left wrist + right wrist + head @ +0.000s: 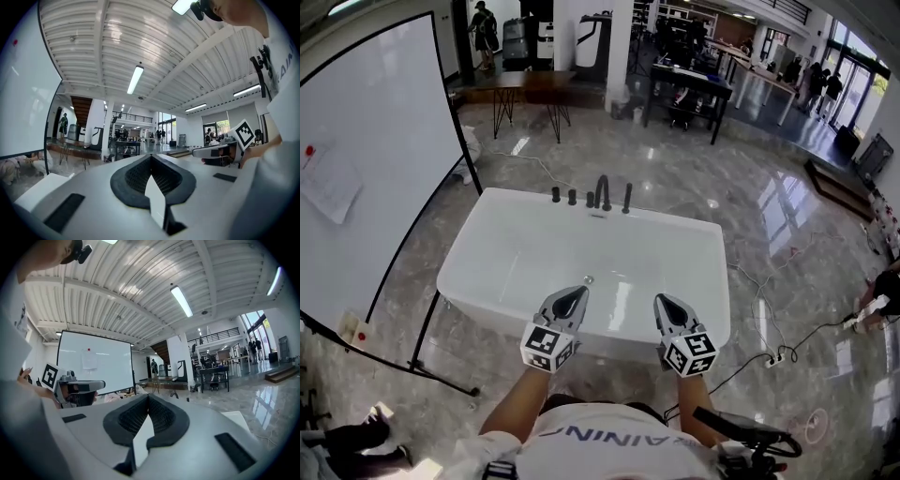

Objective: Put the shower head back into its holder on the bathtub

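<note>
1. Shower head: seemingly the slim black rod upright on the far rim of the bathtub, centre frame.
2. My left gripper and right gripper: jaws clenched, empty.
3. Risk: reaching across clenched, I knock it loose.

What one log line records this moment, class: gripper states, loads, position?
left gripper shut, empty | right gripper shut, empty | both by bathtub near rim | black taps on far rim

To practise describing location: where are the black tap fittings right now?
In the head view, the black tap fittings stand in a row at the middle of the bathtub's far rim, with the whiteboard off to their left.
</note>
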A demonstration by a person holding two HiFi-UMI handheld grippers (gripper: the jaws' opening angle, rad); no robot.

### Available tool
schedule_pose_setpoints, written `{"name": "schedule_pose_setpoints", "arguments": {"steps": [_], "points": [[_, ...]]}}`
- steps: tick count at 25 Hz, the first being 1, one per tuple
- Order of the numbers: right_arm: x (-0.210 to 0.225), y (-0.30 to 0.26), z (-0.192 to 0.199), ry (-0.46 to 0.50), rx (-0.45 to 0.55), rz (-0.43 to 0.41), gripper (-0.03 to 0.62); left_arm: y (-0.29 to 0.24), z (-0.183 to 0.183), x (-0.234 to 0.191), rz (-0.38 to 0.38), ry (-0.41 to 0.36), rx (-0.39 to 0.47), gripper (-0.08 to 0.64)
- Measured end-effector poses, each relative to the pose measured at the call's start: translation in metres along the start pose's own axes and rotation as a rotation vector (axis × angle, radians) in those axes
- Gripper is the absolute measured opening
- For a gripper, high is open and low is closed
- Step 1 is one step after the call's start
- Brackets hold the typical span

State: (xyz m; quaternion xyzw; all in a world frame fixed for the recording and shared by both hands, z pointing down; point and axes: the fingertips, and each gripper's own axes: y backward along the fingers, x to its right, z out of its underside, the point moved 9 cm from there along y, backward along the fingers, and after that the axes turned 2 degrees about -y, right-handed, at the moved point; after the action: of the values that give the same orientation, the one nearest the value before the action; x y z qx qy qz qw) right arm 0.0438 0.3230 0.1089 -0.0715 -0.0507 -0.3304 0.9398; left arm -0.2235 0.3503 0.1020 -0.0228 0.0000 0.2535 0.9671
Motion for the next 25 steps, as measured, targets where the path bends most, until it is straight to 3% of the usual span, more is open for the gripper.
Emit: {"name": "schedule_pose_setpoints", "arguments": {"steps": [5,11,25], "points": [[0.032,0.043,-0.004,0.0,0.006,-0.008,0.011,-0.008,0.0,0.051,-0.021,0.004,-0.012,0.017],[0.043,0.066,0.001,-0.025,-0.014,-0.053,0.011,-0.018,-0.004,0.086,0.02,-0.02,-0.023,0.017],[-0.005,0.055,0.011,-0.011,-0.055,0.031,0.011,0.0,0.014,0.052,0.094,0.052,-0.035,0.017]]}}
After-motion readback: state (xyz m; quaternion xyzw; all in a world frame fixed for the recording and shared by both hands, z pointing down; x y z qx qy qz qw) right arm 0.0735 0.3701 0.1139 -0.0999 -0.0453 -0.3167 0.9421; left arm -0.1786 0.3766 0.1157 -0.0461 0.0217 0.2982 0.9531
